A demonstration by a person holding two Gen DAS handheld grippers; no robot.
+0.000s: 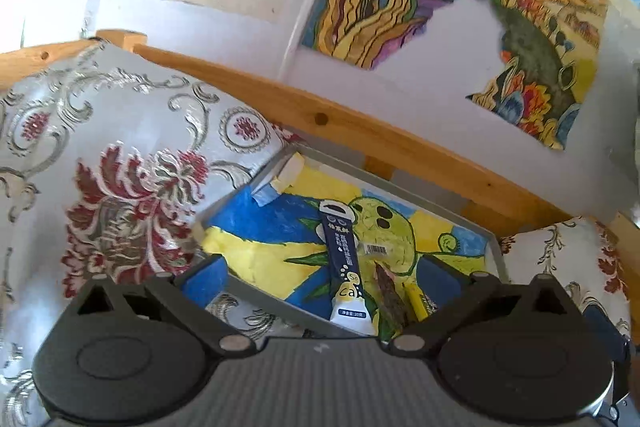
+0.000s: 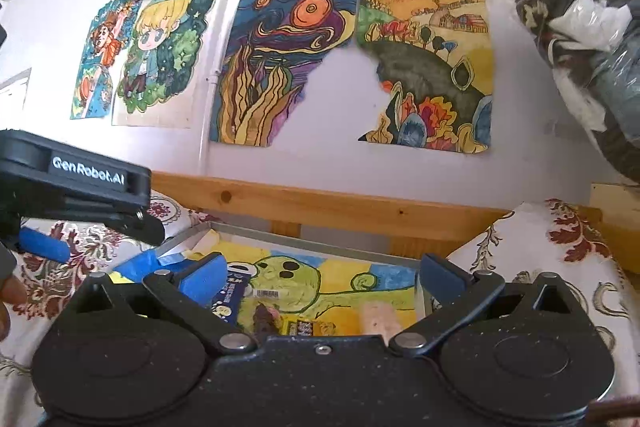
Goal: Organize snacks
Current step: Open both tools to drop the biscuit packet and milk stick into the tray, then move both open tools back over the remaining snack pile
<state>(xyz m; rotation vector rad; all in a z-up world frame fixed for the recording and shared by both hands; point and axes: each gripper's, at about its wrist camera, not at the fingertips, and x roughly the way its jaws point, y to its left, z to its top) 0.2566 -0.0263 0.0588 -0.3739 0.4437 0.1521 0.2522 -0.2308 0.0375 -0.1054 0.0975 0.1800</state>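
Observation:
A grey tray (image 1: pixel 404 183) lined with a yellow, blue and green drawing lies on a patterned cloth. In it a dark blue stick packet (image 1: pixel 343 263) lies lengthwise, with a brown snack (image 1: pixel 390 293) and a yellow packet (image 1: pixel 420 301) beside its near end. My left gripper (image 1: pixel 326 285) hovers over the tray's near edge, open, nothing between its blue pads. In the right wrist view the same tray (image 2: pixel 304 235) holds the blue packet (image 2: pixel 230 297), brown snack (image 2: pixel 264 319), yellow packet (image 2: pixel 302 327) and a pale pink snack (image 2: pixel 378 319). My right gripper (image 2: pixel 322 281) is open above them.
The left gripper's body (image 2: pixel 80 183) reaches in from the left in the right wrist view. A wooden rail (image 1: pixel 320 115) runs behind the tray, with drawings on the wall above. Floral cushions (image 1: pixel 120 147) flank the tray. A clear bag of dark items (image 2: pixel 580 27) hangs top right.

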